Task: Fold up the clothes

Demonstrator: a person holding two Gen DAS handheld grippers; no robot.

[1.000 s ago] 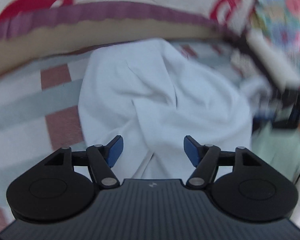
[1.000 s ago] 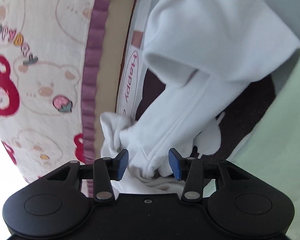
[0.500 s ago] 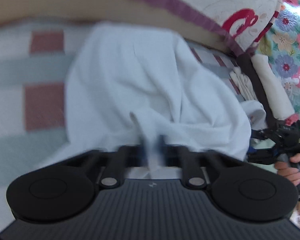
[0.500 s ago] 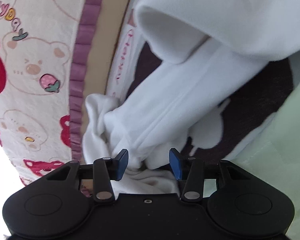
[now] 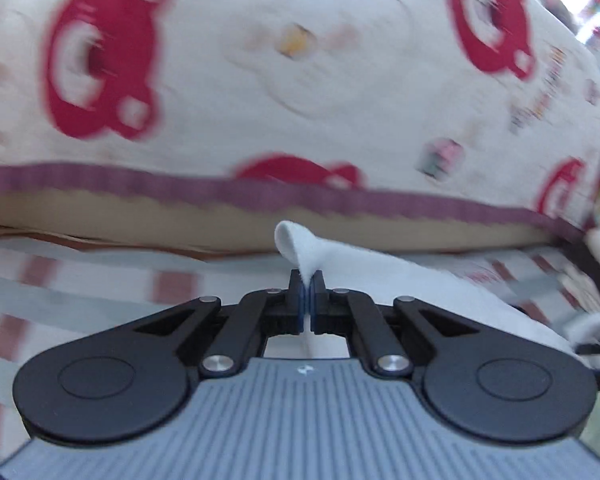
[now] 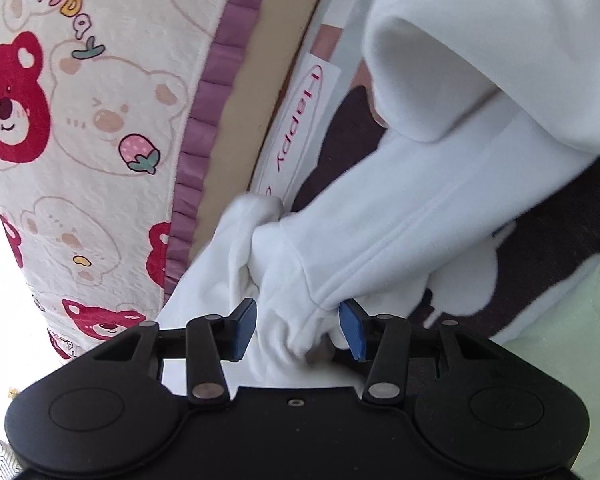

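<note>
A white garment (image 5: 380, 276) lies on the checked bed sheet (image 5: 80, 292). My left gripper (image 5: 308, 280) is shut on a small fold of it, and the pinched tip curls up above the pads. In the right wrist view the same white garment (image 6: 420, 208) drapes from the upper right down to a bunched sleeve cuff. My right gripper (image 6: 298, 330) stands open with that bunched cuff lying between its blue pads (image 6: 244, 332). The cloth fills most of the gap, and I see no squeeze on it.
A cream cushion with red bears and a purple frill (image 5: 300, 80) runs along the far side of the bed, and the cushion (image 6: 100, 120) sits left in the right wrist view. A dark brown blanket (image 6: 560, 216) and pale green cloth (image 6: 580, 320) lie under the garment.
My left gripper closed on a fold of the white garment and lifted it, tilting up toward the cushion. The right gripper stayed put, with the cuff bunching further between its pads.
</note>
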